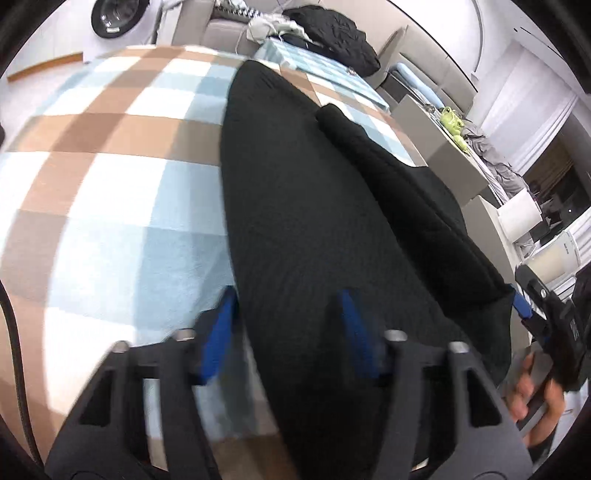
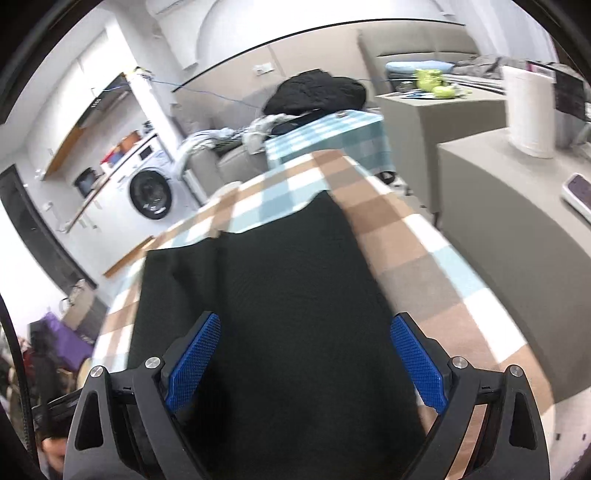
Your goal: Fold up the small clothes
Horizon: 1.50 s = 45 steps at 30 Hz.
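Two tools, both with jaws spread wide and gripping nothing: the left tool (image 1: 288, 325) and the right tool (image 2: 306, 354) hang over a black knit garment (image 1: 295, 221) lying flat on the table (image 2: 406, 236). The table's covered in a tan, white and pale-blue checked cloth (image 1: 110, 155). Room's pretty lived-in: front-load washing machine (image 2: 151, 194) by the wall, grey sofa (image 1: 221, 29) piled with a black jacket (image 2: 314, 92), grey cabinets (image 2: 498, 221) holding a paper towel roll (image 2: 530, 110).
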Available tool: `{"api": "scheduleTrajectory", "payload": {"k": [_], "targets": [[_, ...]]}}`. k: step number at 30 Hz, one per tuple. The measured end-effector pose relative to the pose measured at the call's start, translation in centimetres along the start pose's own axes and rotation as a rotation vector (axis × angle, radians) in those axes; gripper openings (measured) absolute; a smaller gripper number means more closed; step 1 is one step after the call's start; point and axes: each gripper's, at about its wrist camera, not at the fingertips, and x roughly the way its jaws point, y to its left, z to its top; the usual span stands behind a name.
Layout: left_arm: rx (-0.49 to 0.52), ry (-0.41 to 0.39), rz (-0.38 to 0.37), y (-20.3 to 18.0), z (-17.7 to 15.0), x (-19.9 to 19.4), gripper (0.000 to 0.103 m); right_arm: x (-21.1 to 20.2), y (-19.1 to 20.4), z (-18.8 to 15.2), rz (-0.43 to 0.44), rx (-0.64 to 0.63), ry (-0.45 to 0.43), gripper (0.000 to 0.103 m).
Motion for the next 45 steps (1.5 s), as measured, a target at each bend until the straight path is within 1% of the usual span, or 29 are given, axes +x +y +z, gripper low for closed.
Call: {"api": "scheduleTrajectory", "payload": {"k": [2, 4, 6, 8, 12, 15, 16, 18, 20, 21, 23, 24, 25, 26, 27, 28, 30, 31, 33, 34, 35, 36, 37, 38, 39, 41, 42, 43, 45], "targets": [[0.008, -0.02, 0.024, -0.1, 0.5, 0.3, 0.021, 0.5, 0.9, 0.0, 0.016, -0.023, 0.016, 0.095], [-0.008, -0.05, 0.029, 0.4, 0.9, 0.0, 0.012, 1.0, 1.9, 0.0, 0.021, -0.038, 0.033, 0.095], [-0.037, -0.058, 0.014, 1.3, 1.2, -0.4, 0.011, 1.5, 2.6, -0.2, 0.03, -0.049, 0.047, 0.095], [-0.047, -0.075, 0.028, 2.6, 1.2, -1.4, 0.01, 1.9, 3.2, -0.2, 0.031, -0.063, 0.062, 0.095], [-0.069, -0.116, 0.121, 6.6, 0.8, -4.6, 0.01, 2.8, 4.7, -0.6, 0.068, -0.096, 0.099, 0.095], [-0.09, -0.112, 0.181, 8.9, 0.7, -6.3, 0.015, 3.8, 6.2, -1.1, 0.122, -0.129, 0.139, 0.095], [-0.095, -0.119, 0.186, 9.5, 0.6, -7.0, 0.015, 4.3, 7.2, -1.5, 0.164, -0.146, 0.161, 0.095], [-0.086, -0.149, 0.196, 9.7, 0.5, -8.4, 0.025, 4.9, 8.6, -2.0, 0.255, -0.156, 0.203, 0.095], [-0.073, -0.187, 0.212, 9.7, 0.4, -9.9, 0.047, 5.5, 9.6, -2.4, 0.331, -0.143, 0.241, 0.095], [-0.073, -0.206, 0.206, 9.9, 0.5, -10.5, 0.051, 5.9, 10.2, -2.7, 0.369, -0.135, 0.267, 0.095], [-0.067, -0.221, 0.191, 9.5, 0.1, -11.4, 0.053, 6.9, 11.1, -3.2, 0.397, -0.123, 0.308, 0.095], [-0.063, -0.223, 0.188, 9.2, 0.0, -11.7, 0.053, 7.5, 11.6, -3.6, 0.406, -0.131, 0.328, 0.087], [-0.06, -0.224, 0.188, 9.1, -0.1, -11.9, 0.053, 8.0, 11.9, -3.9, 0.403, -0.139, 0.349, 0.067], [-0.056, -0.223, 0.189, 8.1, 0.2, -11.1, 0.053, 8.4, 12.1, -4.1, 0.403, -0.142, 0.373, 0.051], [-0.051, -0.22, 0.183, 7.6, 0.3, -10.9, 0.053, 8.7, 12.3, -4.4, 0.408, -0.131, 0.396, 0.015], [-0.046, -0.218, 0.177, 6.4, -0.3, -11.1, 0.053, 8.4, 12.1, -4.4, 0.418, -0.109, 0.394, 0.008], [-0.029, -0.217, 0.167, 5.7, -0.9, -11.5, 0.053, 5.4, 11.3, -3.8, 0.564, -0.051, 0.307, 0.008], [-0.021, -0.216, 0.166, 5.3, -0.9, -11.4, 0.053, 4.1, 10.6, -3.6, 0.615, -0.017, 0.271, 0.008], [0.002, -0.205, 0.156, 4.6, -1.1, -11.1, 0.053, 3.0, 8.8, -3.6, 0.637, 0.085, 0.266, 0.008], [0.015, -0.198, 0.148, 4.2, -1.2, -11.0, 0.053, 3.3, 8.0, -3.9, 0.608, 0.125, 0.293, 0.008], [0.031, -0.19, 0.141, 3.8, -1.3, -10.8, 0.053, 4.0, 7.4, -4.4, 0.554, 0.126, 0.325, 0.008], [0.046, -0.181, 0.135, 3.4, -1.3, -10.5, 0.053, 5.2, 7.0, -5.3, 0.415, 0.074, 0.383, 0.008], [0.058, -0.172, 0.132, 3.0, -1.4, -10.1, 0.053, 6.0, 6.7, -5.9, 0.336, 0.055, 0.418, 0.011], [0.069, -0.161, 0.13, 2.6, -1.6, -9.8, 0.053, 6.7, 6.5, -6.5, 0.299, 0.04, 0.455, 0.011], [0.08, -0.152, 0.129, 2.2, -1.7, -9.5, 0.053, 6.3, 6.4, -6.4, 0.312, 0.032, 0.435, 0.012], [0.104, -0.138, 0.116, 1.4, -2.1, -9.3, 0.054, 5.5, 6.8, -5.9, 0.286, -0.007, 0.397, 0.023], [0.115, -0.132, 0.106, 1.0, -2.3, -9.1, 0.055, 5.2, 7.0, -5.5, 0.268, -0.031, 0.365, 0.036], [0.126, -0.127, 0.097, 0.7, -2.5, -8.8, 0.055, 4.8, 6.9, -5.3, 0.268, -0.037, 0.334, 0.044], [0.151, -0.115, 0.083, -0.2, -2.8, -8.5, 0.055, 5.2, 6.8, -5.1, 0.308, -0.026, 0.354, 0.043]]}}
